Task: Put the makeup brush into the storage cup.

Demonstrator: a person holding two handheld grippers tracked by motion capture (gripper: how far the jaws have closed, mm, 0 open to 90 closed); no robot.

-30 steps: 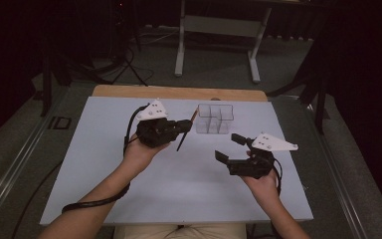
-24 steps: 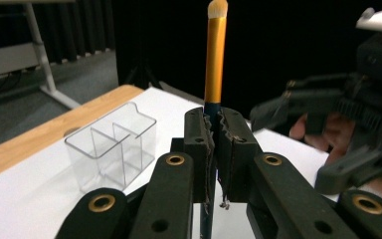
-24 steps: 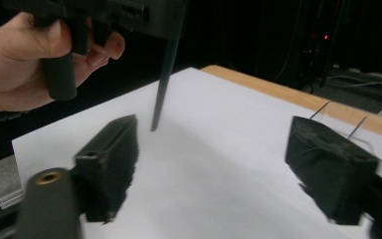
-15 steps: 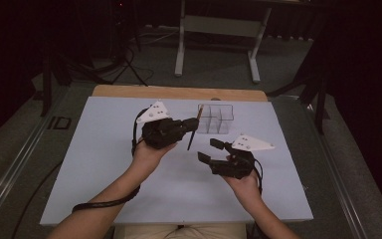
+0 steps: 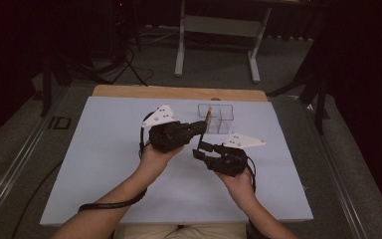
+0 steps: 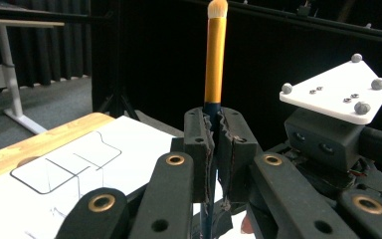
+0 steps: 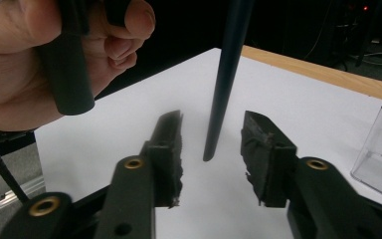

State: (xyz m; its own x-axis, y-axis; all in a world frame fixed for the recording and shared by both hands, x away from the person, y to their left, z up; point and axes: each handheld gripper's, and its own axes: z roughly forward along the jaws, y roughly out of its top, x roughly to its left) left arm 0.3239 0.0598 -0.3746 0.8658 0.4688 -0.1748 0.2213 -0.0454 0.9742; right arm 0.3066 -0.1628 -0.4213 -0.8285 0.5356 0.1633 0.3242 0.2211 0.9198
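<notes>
Overhead, pale blue mat (image 5: 104, 164) on wooden table (image 5: 179, 92); dark curtains (image 6: 144, 55).

We are in what looks like a recording studio or lab: black curtains (image 5: 363, 74) close off the room, grey carpet (image 5: 219, 69) covers the floor, loose black cables (image 5: 129, 64) trail across it, and a pale grey metal-legged stand (image 5: 216, 27) sits behind our wooden table (image 5: 179, 92) topped with a white board (image 5: 104, 149).
</notes>
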